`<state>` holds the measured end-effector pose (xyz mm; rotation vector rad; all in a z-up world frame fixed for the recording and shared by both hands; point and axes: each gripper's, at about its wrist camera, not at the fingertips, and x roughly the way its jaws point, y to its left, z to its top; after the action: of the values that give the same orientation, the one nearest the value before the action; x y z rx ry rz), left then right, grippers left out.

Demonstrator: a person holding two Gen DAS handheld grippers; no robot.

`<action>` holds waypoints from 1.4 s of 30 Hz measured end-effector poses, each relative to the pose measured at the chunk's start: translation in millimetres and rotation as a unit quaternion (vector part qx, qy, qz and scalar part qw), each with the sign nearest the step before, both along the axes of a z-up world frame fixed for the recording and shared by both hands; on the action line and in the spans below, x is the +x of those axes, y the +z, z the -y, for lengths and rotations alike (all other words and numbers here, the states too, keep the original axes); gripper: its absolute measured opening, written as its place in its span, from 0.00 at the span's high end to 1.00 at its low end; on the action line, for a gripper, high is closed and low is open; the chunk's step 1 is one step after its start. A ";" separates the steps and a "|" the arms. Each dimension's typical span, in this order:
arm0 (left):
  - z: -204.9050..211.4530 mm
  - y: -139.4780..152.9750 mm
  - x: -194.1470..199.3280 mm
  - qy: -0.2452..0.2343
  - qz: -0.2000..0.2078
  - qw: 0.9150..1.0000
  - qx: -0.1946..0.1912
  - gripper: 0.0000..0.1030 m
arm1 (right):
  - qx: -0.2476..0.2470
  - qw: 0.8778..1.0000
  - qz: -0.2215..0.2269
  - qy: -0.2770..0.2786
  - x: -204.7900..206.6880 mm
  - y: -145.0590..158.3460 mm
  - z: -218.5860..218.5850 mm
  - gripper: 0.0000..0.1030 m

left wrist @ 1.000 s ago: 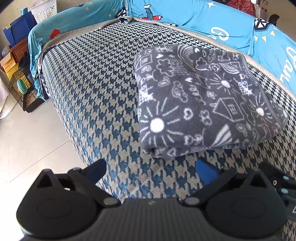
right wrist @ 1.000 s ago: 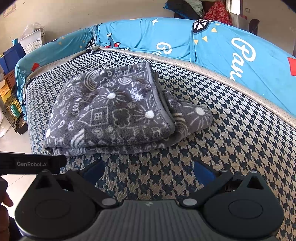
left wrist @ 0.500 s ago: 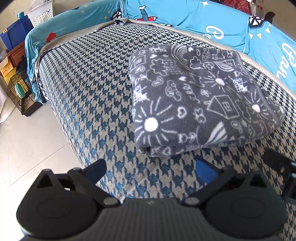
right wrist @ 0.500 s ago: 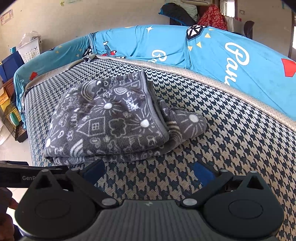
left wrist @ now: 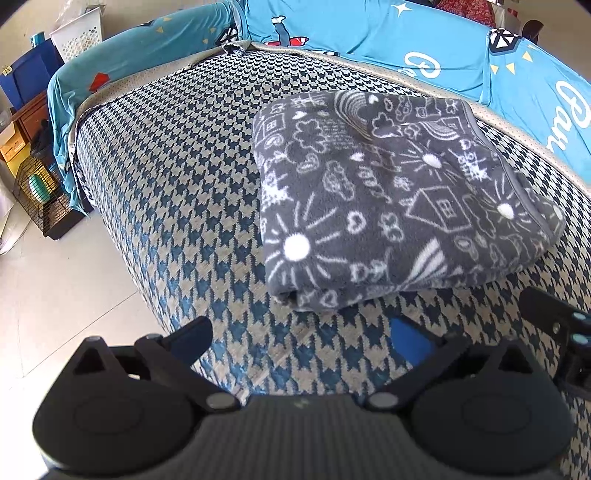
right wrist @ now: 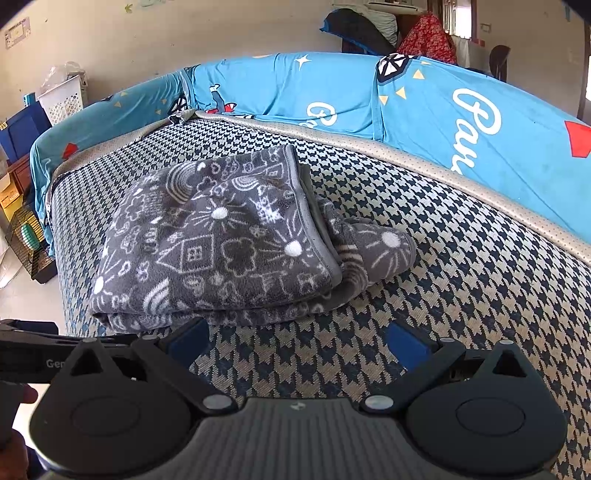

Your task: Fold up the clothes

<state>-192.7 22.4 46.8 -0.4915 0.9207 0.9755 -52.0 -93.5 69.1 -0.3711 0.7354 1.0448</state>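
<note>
Both my grippers hang just off the near edge of the houndstooth sofa seat (left wrist: 177, 155), and both stand wide apart with nothing between the fingers. The left gripper (left wrist: 301, 334) shows its two blue-padded fingertips (left wrist: 410, 341) spread over the seat fabric, short of the cloth. Same story on the right gripper (right wrist: 297, 341): pads apart, empty, hovering over the seat's front strip.

The folded grey fleece blanket (left wrist: 399, 199), printed with white doodles of houses, suns and clouds, lies flat on the seat. In the left view it sits ahead and to the right, its rounded fold edge turned near. In the right view the blanket (right wrist: 221, 243) lies ahead and to the left, with a lower layer poking out from under the hemmed top layer on its right side, so the stack is not quite square.

Behind it, far across the seat, a bright blue printed cover (right wrist: 461, 110) drapes the backrest. Off the sofa's left end I see a small wire cage (left wrist: 40, 195) on the pale floor and a white perforated basket (left wrist: 79, 33) further back. The other gripper's black body (right wrist: 33, 350) pokes into the right view at the near left.
</note>
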 end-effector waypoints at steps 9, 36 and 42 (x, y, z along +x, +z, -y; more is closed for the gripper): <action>-0.8 0.3 -2.1 0.003 -0.004 1.000 0.004 0.00 | 0.005 1.000 0.004 0.006 -1.6 0.9 -1.0 0.00; -0.7 0.8 -6.1 0.002 -0.004 1.000 0.005 0.00 | 0.005 1.000 0.005 0.010 -5.2 -0.2 -5.3 0.00; 1.6 2.0 -5.6 -0.003 -0.007 1.000 0.014 0.00 | 0.006 1.000 0.007 0.010 -5.8 0.2 -5.3 0.00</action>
<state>-198.3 20.8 48.8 -0.4590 0.9203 0.9860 -57.8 -88.2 69.3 -0.3757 0.7131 1.0641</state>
